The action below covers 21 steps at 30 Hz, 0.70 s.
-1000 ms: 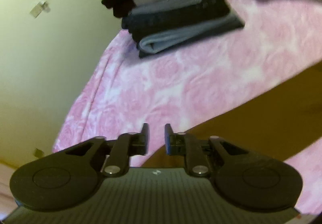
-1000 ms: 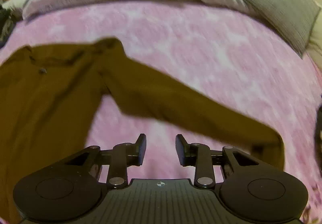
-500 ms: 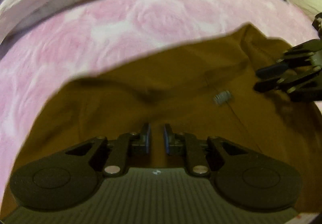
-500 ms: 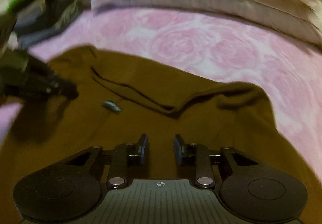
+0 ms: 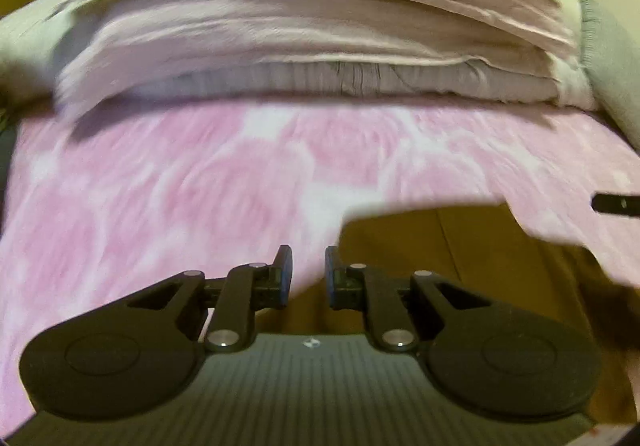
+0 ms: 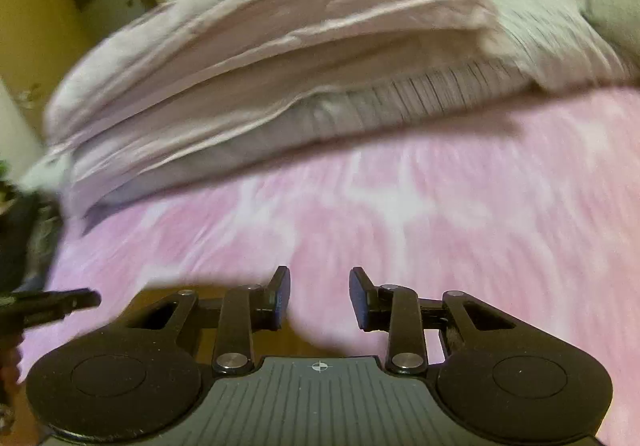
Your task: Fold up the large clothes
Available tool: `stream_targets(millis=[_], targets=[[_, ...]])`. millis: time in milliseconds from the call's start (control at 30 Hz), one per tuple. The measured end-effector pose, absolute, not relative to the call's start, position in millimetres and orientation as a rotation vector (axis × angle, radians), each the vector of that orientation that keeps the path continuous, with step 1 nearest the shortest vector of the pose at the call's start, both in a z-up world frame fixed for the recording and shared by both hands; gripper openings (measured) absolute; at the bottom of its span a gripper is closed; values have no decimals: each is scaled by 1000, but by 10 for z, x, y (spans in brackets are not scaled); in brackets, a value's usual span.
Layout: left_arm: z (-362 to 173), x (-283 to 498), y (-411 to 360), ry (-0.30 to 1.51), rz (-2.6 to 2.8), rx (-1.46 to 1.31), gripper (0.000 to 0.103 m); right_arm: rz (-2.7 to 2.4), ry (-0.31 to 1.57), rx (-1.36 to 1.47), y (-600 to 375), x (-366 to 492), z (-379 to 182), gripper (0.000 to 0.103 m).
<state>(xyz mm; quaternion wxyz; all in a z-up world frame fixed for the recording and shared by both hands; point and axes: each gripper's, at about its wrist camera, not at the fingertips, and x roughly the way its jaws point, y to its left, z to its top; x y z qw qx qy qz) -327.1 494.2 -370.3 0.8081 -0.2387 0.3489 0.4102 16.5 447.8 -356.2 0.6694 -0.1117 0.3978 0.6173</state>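
A brown garment (image 5: 472, 250) lies on the pink rose-patterned blanket (image 5: 180, 205), filling the lower right of the left wrist view. My left gripper (image 5: 308, 272) hovers at its left edge, jaws a narrow gap apart with nothing pinched between them. In the right wrist view only a strip of the brown garment (image 6: 288, 344) shows under the left finger. My right gripper (image 6: 320, 296) hangs over the blanket (image 6: 460, 226), its jaws opening and empty. Each gripper's tip shows at the edge of the other's view: right gripper (image 5: 616, 202), left gripper (image 6: 56, 302).
A tall stack of folded pale lilac bedding (image 5: 320, 37) runs across the back of the bed (image 6: 280, 57). A grey-green pillow (image 5: 612, 57) lies at the far right. Dark folded clothes (image 6: 16, 230) sit at the left edge. Wooden furniture and a wall stand behind.
Both views have swung off the brown garment towards the blanket and bedding, so the garment now shows only low in the frames. The right jaws have widened slightly.
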Motion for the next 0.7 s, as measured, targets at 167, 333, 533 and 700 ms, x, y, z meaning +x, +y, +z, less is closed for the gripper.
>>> stream_targets(millis=[167, 333, 533, 700], targets=[[-3606, -4417, 3718, 858, 896, -648, 16, 1338, 1039, -284, 2951, 90, -3581, 34], [-3546, -5408, 2398, 878, 1001, -895, 20, 1198, 1307, -198, 1408, 27, -3679, 35], [-3659, -5640, 1753, 723, 1005, -1062, 31, 1176, 1449, -162, 639, -252, -3726, 35], [-3803, -5365, 2010, 700, 989, -911, 44, 1233, 1400, -162, 582, -388, -3784, 36]])
